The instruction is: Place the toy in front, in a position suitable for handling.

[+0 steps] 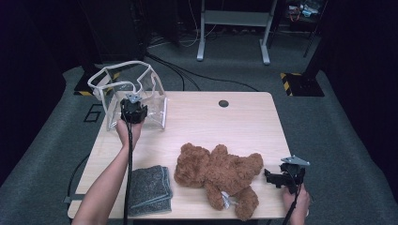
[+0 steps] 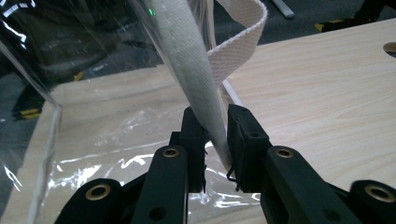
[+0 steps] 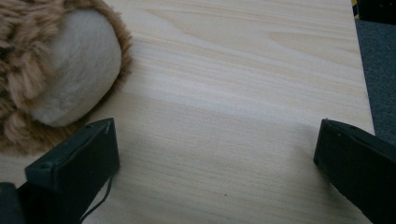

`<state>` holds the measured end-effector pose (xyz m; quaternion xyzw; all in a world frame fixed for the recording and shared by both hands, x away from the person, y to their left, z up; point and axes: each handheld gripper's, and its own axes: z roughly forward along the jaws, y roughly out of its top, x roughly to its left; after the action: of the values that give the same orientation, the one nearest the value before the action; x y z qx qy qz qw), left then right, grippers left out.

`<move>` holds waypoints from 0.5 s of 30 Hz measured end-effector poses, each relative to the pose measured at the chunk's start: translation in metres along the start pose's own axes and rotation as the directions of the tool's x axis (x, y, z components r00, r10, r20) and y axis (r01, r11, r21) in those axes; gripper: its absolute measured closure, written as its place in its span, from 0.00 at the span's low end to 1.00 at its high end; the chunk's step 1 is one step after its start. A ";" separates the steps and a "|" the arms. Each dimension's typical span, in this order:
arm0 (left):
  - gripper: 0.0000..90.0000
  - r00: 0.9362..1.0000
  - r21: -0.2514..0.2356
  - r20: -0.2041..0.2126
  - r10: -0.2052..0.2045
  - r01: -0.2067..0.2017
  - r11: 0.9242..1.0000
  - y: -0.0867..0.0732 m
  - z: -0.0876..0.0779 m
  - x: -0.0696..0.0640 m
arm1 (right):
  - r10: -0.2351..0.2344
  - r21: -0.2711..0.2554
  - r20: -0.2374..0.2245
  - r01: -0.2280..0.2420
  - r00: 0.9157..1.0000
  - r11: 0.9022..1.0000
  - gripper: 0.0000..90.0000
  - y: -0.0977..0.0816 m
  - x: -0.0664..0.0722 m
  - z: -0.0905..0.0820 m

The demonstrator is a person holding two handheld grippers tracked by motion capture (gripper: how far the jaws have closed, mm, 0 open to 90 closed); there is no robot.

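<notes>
A: What is your left gripper [image 2: 215,135] doing?

B: You are clamping it on one white strap [image 2: 196,79] of the clear bag [image 1: 141,91]; both pads are pressing the webbing, which is rising up between the jaws. The bag is standing at the far left corner of the table [image 1: 225,126], just ahead of your left hand [image 1: 127,133].

A: And the right gripper [image 1: 271,177]?

B: You are holding it wide apart over bare wood at the near right edge, gripping nothing. One pale paw [image 3: 74,70] of the bear is lying just beside one of its jaws.

A: What are you counting on the table?

B: One bag, with two straps showing. One brown bear [image 1: 218,176], lying in the near middle, well apart from the bag. One grey folded cloth [image 1: 149,190], lying near your left forearm, just beside the bear. One dark round hole [image 1: 223,103] is sitting near the far edge.

A: Any writing?

B: A small white tag [image 1: 228,199] is showing at the bear's leg, too small to read.
</notes>
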<state>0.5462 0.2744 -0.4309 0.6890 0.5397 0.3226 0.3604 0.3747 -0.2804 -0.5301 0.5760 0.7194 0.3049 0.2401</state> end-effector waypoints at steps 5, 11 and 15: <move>0.85 1.000 0.031 -0.004 -0.004 0.004 0.999 0.006 0.005 0.004 | -0.001 0.000 0.000 0.001 1.000 1.000 0.00 0.000 0.000 0.000; 0.85 1.000 0.057 -0.021 0.002 -0.001 0.998 0.011 0.008 0.008 | 0.000 0.000 0.000 0.000 1.000 1.000 0.00 0.000 0.000 0.000; 0.85 0.999 0.061 -0.044 0.009 -0.006 0.998 0.011 0.012 0.010 | 0.000 0.000 0.000 0.000 1.000 1.000 0.00 0.000 0.000 0.000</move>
<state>0.5642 0.2811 -0.4275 0.6944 0.5545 0.3226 0.3260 0.3748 -0.2804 -0.5302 0.5759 0.7195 0.3049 0.2402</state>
